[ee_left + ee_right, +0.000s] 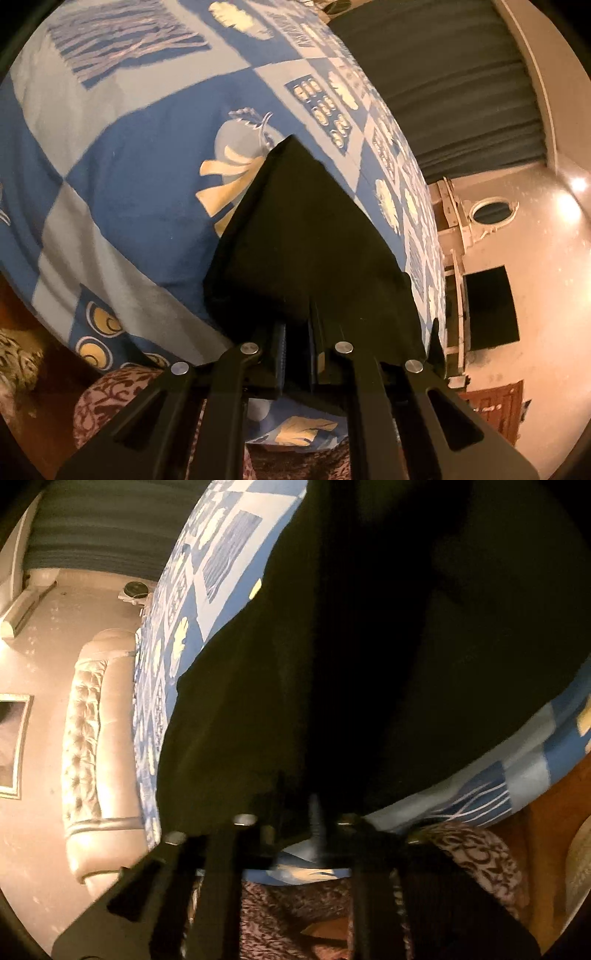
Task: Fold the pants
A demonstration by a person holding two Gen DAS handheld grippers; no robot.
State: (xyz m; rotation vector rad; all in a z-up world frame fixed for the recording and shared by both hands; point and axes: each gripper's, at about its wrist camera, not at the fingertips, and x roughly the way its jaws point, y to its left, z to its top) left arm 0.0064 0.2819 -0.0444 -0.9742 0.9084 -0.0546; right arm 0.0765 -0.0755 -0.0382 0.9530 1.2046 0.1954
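The black pants [314, 236] lie on a bed with a blue patterned cover [129, 177]. In the left wrist view my left gripper [299, 350] is shut on the near edge of the pants, which run away from it in a narrowing strip. In the right wrist view the pants [369, 646] fill most of the frame as a wide dark sheet over the bed cover [221, 572]. My right gripper [299, 823] is at their near edge, and its dark blurred fingers seem shut on the cloth.
A brown patterned blanket [110, 398] hangs below the bed edge and also shows in the right wrist view [288, 915]. A tufted pale headboard [96, 738] stands at one end. Dark curtains [461, 85] and a wall [546, 295] lie beyond.
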